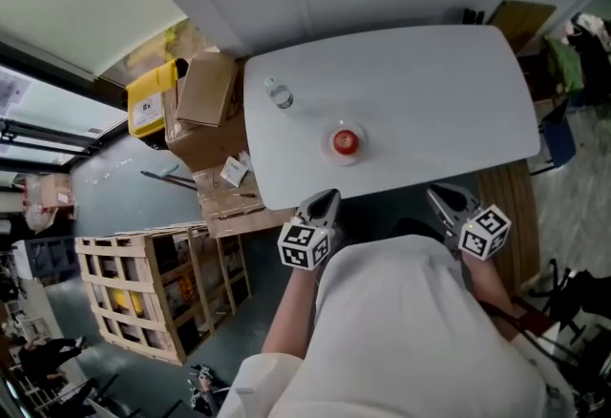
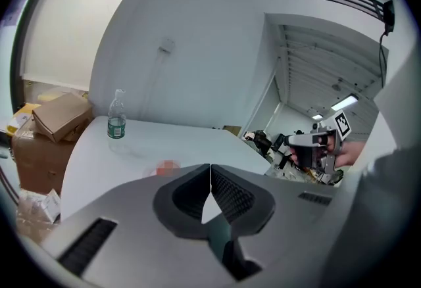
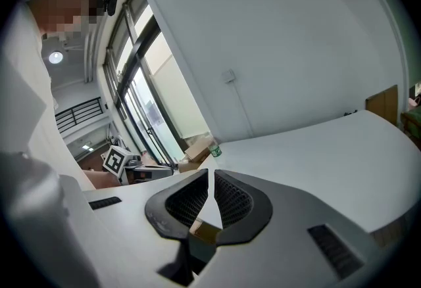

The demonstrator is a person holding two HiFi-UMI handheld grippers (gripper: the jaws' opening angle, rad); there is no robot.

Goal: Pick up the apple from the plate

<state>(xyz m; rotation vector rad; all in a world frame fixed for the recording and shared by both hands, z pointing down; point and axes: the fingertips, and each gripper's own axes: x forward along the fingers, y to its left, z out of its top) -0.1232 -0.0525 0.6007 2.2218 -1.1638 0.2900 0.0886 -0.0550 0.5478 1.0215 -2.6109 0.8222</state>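
Observation:
A red apple (image 1: 346, 140) sits on a small plate (image 1: 331, 149) near the front of the white table (image 1: 430, 82). In the left gripper view the apple (image 2: 168, 166) is a blurred red patch just past the jaws, to their left. My left gripper (image 1: 326, 203) hangs off the table's near edge, short of the apple, shut and empty (image 2: 210, 166). Further right, my right gripper (image 1: 443, 198) also sits just off the near edge, its jaws together with nothing between them (image 3: 212, 172). Each gripper shows in the other's view: the right gripper (image 2: 321, 146) and the left gripper (image 3: 128, 165).
A clear water bottle (image 1: 279, 95) stands at the table's left, also seen as the bottle (image 2: 116, 120). Cardboard boxes (image 1: 205, 92) and a yellow bin (image 1: 150, 102) crowd the left of the table. Wooden crates (image 1: 143, 287) stand lower left. A wooden board (image 1: 511, 206) is at the right.

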